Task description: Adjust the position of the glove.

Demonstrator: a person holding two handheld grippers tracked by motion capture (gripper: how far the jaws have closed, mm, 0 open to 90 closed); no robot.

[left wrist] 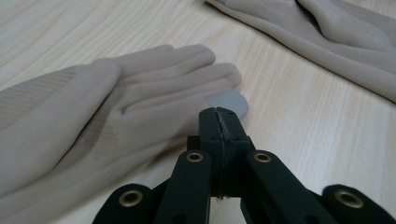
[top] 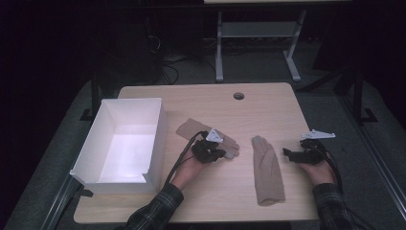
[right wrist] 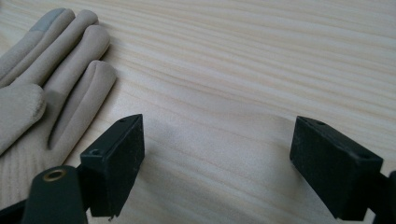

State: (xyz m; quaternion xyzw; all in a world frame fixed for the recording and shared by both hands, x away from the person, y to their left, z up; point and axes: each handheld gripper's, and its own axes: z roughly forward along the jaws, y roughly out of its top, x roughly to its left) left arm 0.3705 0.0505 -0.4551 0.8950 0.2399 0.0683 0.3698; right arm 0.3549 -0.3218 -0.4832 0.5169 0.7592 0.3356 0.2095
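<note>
The beige knitted glove with a grey fingertip patch (top: 203,134) lies flat on the pale wooden bench (top: 268,103), a little left of centre, its cuff towards ten o'clock and its fingers towards four o'clock. The left tongs (top: 216,154) sit at the glove's lower edge; in the left gripper view the left tongs (left wrist: 219,114) have both black jaws pressed together with only a thin seam between them, their tips just short of the grey fingertip (left wrist: 226,100). Whether any fabric is pinched in that seam cannot be told; the glove (left wrist: 93,112) spreads out at nine to eleven o'clock of the jaws.

At three o'clock of that glove, near it yet apart, lies a second beige knitted glove (top: 267,170), fingers towards twelve o'clock, cuff towards six. In the left gripper view it crosses the top right corner (left wrist: 336,37).

The right tongs (top: 288,153) rest at three o'clock of the second glove, just beside it. In the right gripper view the right tongs (right wrist: 217,158) stand wide apart over bare wood, nothing between them, with the second glove's fingers (right wrist: 56,84) at ten o'clock.

A white rectangular open box (top: 158,139) stands at nine o'clock on the bench.
</note>
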